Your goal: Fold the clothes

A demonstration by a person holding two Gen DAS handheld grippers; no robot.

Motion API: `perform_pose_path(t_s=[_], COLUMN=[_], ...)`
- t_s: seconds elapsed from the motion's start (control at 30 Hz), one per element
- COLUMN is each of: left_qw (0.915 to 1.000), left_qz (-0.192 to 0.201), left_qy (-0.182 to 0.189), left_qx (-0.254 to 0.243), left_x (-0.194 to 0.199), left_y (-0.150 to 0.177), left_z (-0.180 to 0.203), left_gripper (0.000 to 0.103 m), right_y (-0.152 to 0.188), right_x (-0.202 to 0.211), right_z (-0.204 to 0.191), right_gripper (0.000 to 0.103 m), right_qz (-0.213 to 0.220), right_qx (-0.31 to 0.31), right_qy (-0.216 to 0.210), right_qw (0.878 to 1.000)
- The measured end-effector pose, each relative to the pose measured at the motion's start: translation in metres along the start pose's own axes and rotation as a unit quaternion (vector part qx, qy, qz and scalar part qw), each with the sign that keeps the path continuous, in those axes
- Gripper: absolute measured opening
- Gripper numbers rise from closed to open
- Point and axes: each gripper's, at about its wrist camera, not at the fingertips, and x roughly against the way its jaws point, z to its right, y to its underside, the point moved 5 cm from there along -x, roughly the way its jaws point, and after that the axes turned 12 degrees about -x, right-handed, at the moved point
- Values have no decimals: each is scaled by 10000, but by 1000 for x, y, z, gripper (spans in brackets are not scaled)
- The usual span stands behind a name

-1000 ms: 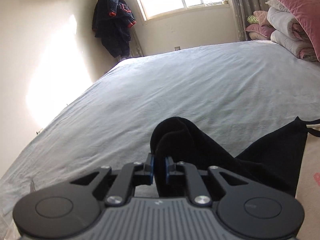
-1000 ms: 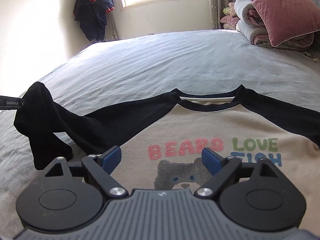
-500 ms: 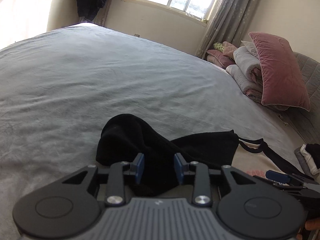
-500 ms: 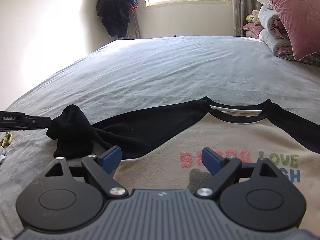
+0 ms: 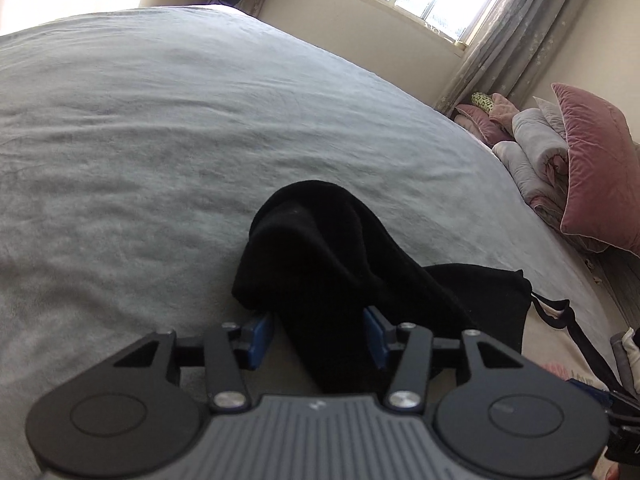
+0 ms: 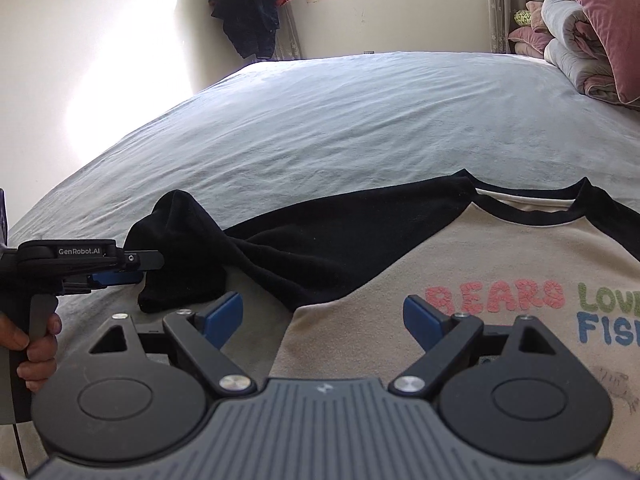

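Observation:
A beige shirt with black sleeves and the words BEARS LOVE FISH lies face up on the grey bed. Its left black sleeve is bunched in a heap on the bedcover. My left gripper is low over the bed with that sleeve between its blue pads. Its jaws are closing, and a sliver of gap still shows at the left pad. The right wrist view shows the same gripper side-on at the sleeve. My right gripper hovers open over the shirt's left edge, holding nothing.
Pink pillows and rolled quilts are stacked at the bed's right end, and the pillow stack also shows in the right wrist view. A dark jacket hangs by the window. A person's hand grips the left tool's handle.
The left gripper sank toward the bed and rolled; its jaws, shut on the sleeve before, now stand apart around it. The right gripper drifted a little to the left, still open.

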Motion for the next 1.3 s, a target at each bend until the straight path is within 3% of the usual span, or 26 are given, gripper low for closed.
perform_pose_path(t_s=[0.03, 0.07, 0.17, 0.2, 0.3, 0.37, 0.5, 0.63, 0.7, 0.93, 1.0, 1.13, 1.2, 1.3], left_qw=[9993, 9978, 9892, 9819, 9527, 9273, 8799, 8334, 8161, 7909, 7935, 8137, 8486, 9161], left_qz=[-56, -94, -110, -92, 78, 308, 874, 1105, 1036, 296, 189, 208, 216, 185], left_qy=[-239, -388, -815, -1123, -1958, -2487, -3063, -3257, -3218, -2706, -2623, -2449, -2315, -2014], left_qx=[-269, -536, -1216, -1525, -2324, -2781, -3525, -4326, -4687, -5480, -5488, -5268, -4752, -3463], left_x=[-4, -4, 1, 4, 15, 27, 59, 79, 86, 96, 104, 129, 143, 154], left_y=[0, -1, -6, -8, -18, -26, -39, -29, -10, 75, 89, 96, 87, 67], left_z=[1, 1, 5, 5, -1, -9, -13, -1, 5, 12, 11, 6, -4, -37], left_gripper=[12, 9, 7, 7, 6, 6, 7, 10, 11, 12, 12, 12, 14, 20], right_y=[-1, -3, -10, -13, -21, -26, -30, -30, -27, -18, -16, -14, -13, -13], right_x=[-1, -2, -2, -3, -5, -7, -12, -19, -22, -34, -36, -37, -38, -39], right_z=[0, 0, -7, -10, -21, -27, -39, -49, -52, -54, -55, -63, -72, -90], right_gripper=[90, 90, 90, 90, 90, 90, 90, 90, 90, 90, 90, 90, 90, 90], right_qz=[-8, -13, -4, 9, 32, 39, 33, -24, -76, -306, -368, -438, -441, -431], right_qx=[-19, -24, 89, 158, 299, 343, 361, 337, 337, 236, 198, 282, 405, 612], right_qy=[6, 1, -78, -109, -191, -257, -422, -529, -575, -625, -655, -763, -849, -1026], right_qw=[10000, 10000, 9999, 9998, 9994, 9991, 9985, 9980, 9977, 9973, 9970, 9957, 9946, 9919])
